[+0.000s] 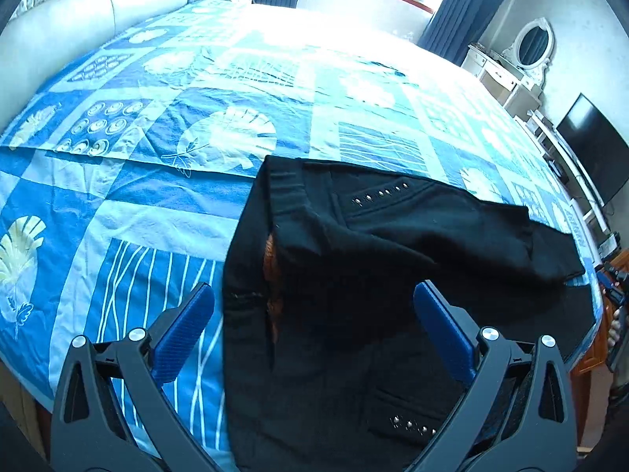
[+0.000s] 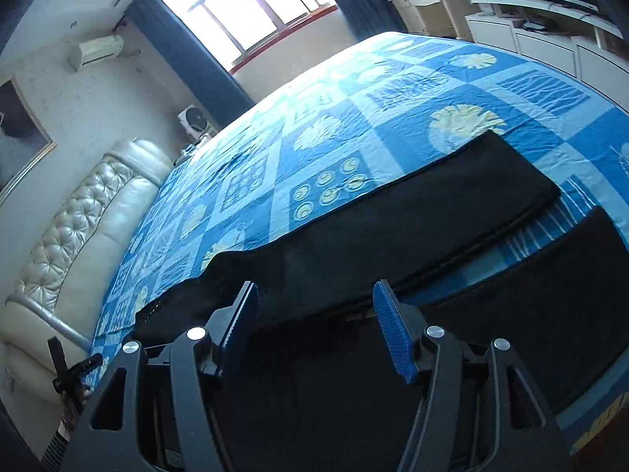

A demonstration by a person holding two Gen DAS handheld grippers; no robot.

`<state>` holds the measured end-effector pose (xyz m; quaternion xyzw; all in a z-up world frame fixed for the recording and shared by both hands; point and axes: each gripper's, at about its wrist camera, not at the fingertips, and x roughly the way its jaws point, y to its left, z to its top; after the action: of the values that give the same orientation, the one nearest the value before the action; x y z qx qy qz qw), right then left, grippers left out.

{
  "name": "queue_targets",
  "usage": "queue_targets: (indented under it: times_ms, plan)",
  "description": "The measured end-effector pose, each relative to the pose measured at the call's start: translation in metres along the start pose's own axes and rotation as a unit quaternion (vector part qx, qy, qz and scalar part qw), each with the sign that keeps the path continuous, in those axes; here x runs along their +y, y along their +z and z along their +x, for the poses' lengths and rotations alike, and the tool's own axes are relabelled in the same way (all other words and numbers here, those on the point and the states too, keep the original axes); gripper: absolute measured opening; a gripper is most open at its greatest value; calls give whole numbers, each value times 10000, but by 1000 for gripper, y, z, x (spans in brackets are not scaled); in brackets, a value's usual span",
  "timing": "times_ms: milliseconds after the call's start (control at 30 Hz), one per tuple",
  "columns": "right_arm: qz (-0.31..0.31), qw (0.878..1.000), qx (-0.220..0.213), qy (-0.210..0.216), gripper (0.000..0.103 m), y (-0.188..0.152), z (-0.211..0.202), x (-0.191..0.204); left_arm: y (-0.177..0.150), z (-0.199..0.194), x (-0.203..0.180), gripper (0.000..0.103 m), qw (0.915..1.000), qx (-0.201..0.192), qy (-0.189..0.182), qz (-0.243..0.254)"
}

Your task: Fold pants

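Black studded fabric pants (image 1: 354, 275) lie spread, legs apart, on the blue patterned bed (image 1: 157, 196); left tongs (image 1: 314, 314) and right tongs (image 2: 314, 322) hover wide, empty; judged pre-grasp, needing leg-on-leg fold.

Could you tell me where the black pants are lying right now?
The black pants lie on the blue patterned bedspread near the bed's front edge, waistband end between the open left tongs, legs stretching beyond the right tongs.
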<state>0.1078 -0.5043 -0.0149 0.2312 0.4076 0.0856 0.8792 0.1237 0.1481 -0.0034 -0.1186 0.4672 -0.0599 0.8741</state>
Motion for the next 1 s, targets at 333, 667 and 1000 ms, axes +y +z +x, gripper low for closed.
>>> queue_targets:
  times_ms: [333, 667, 1000]
  plan:
    - [-1147, 9903, 673, 393, 66, 19, 100, 96, 79, 98, 62, 101, 9912, 912, -841, -472]
    - [-1424, 9833, 985, 556, 66, 20, 139, 122, 97, 145, 60, 66, 9724, 1238, -1805, -809]
    - [-2257, 9502, 2017, 738, 66, 50, 213, 137, 103, 152, 73, 9, 9752, 1333, -1563, -819]
